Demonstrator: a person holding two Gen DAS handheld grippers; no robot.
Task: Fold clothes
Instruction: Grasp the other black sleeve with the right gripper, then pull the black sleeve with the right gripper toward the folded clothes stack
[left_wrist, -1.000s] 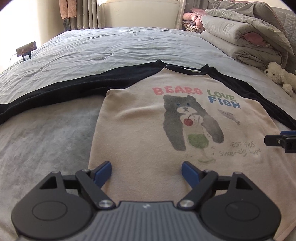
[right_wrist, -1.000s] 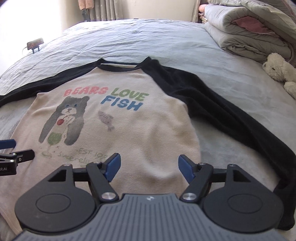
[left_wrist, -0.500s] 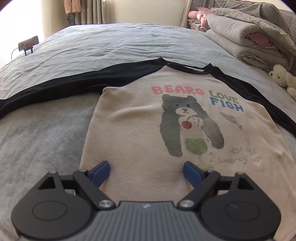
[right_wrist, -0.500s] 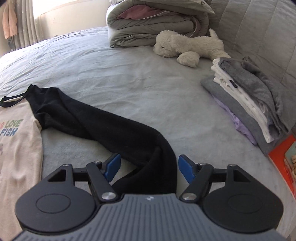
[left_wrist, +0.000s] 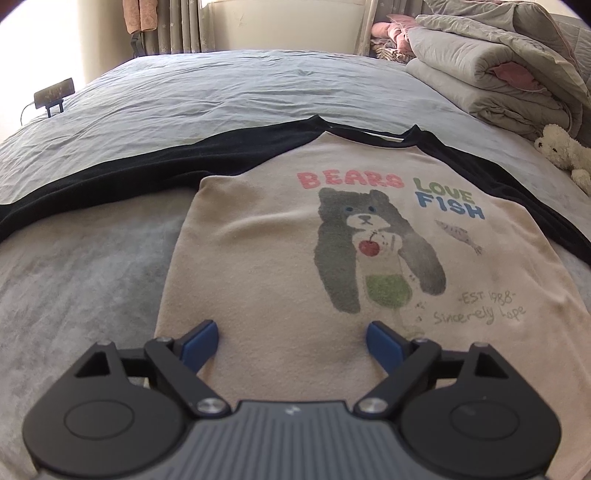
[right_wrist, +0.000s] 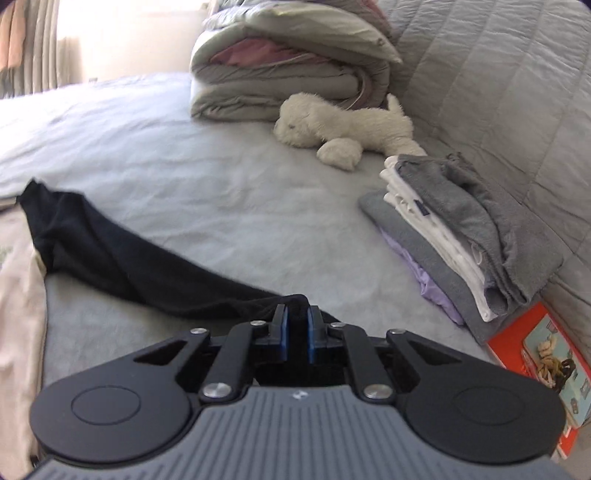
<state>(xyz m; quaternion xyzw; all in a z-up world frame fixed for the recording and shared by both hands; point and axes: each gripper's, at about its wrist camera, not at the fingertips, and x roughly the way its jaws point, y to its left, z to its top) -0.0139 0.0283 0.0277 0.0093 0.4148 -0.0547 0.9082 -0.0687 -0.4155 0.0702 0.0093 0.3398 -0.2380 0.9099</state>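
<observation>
Shirt (left_wrist: 280, 258) lies flat, front up, on the grey bed (left_wrist: 221, 92): cream body, black raglan sleeves, black neck trim, print of a grey bear with a cherry and a green glass, lettering "BEARS LOVE FISH". I see its left sleeve (left_wrist: 110, 181) stretched straight out across the bedding.

Left gripper (left_wrist: 291, 341) hangs over the hem end of the cream body, blue pads spread wide, nothing between them.

Right gripper (right_wrist: 296, 325) has its pads drawn nearly together on the cuff end of the right sleeve (right_wrist: 122, 266); black cloth bunches up between and just ahead of the pads. From there the sleeve runs back across the bed to the cream body at the frame's left edge.

Surroundings, right wrist view: stack of folded clothes (right_wrist: 454, 236) near the quilted headboard (right_wrist: 517, 92), white plush toy (right_wrist: 347, 127) beside it, rolled grey duvet (right_wrist: 280, 70) behind, orange box (right_wrist: 535, 354) at the bed's edge. Small device on a stand (left_wrist: 53, 92) sits on the far left of the bed.
</observation>
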